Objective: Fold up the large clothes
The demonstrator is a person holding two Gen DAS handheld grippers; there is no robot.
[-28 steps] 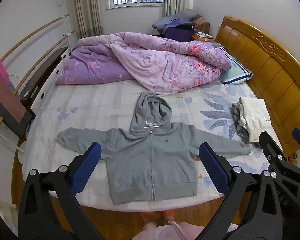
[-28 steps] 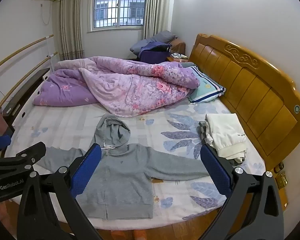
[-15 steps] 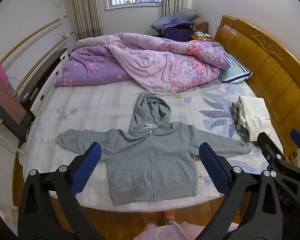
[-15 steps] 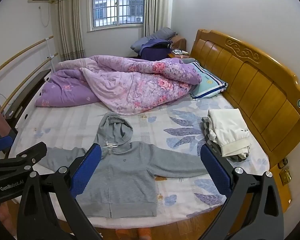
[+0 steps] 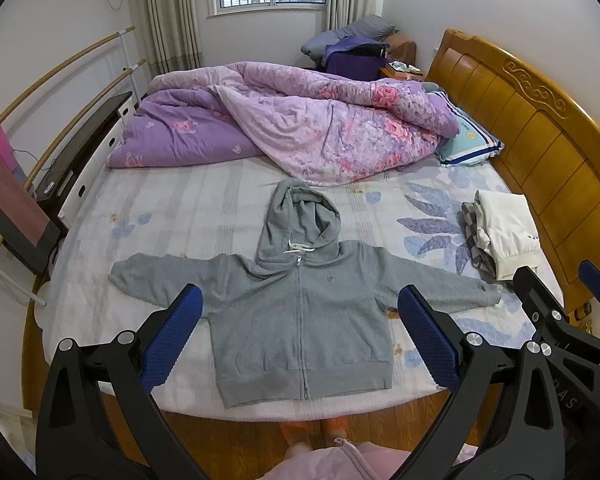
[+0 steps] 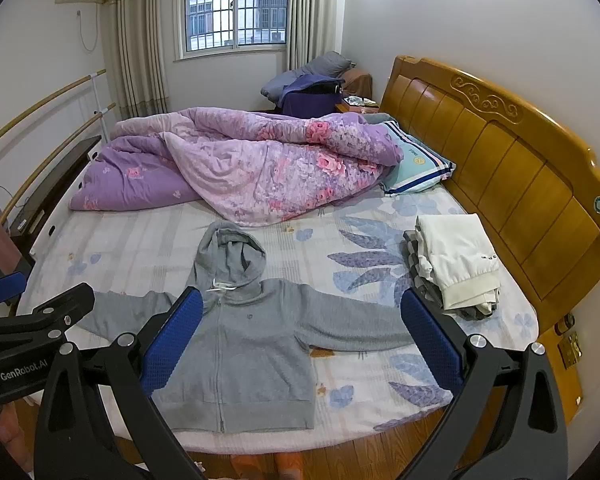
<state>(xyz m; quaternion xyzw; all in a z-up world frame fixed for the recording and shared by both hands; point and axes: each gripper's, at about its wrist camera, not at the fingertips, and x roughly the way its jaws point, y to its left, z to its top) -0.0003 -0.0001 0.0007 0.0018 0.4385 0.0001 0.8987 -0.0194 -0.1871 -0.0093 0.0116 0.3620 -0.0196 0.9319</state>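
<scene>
A grey zip hoodie (image 5: pixel 300 308) lies flat and face up on the bed, sleeves spread to both sides, hood pointing toward the quilt. It also shows in the right wrist view (image 6: pixel 244 348). My left gripper (image 5: pixel 300 336) is open and empty, held above the bed's near edge over the hoodie's body. My right gripper (image 6: pixel 300 340) is open and empty, held a little to the right of the left one, over the hoodie's right sleeve. Neither touches the cloth.
A crumpled purple floral quilt (image 5: pixel 292 128) fills the far half of the bed. A stack of folded clothes (image 5: pixel 500 232) lies at the right by the wooden headboard (image 5: pixel 540 128). A striped pillow (image 5: pixel 468 144) lies beyond it. A dark cabinet (image 5: pixel 80 148) stands left.
Both views have tilted up slightly, so the bed sits a bit lower in frame. The hoodie has not moved and both grippers stay open.
</scene>
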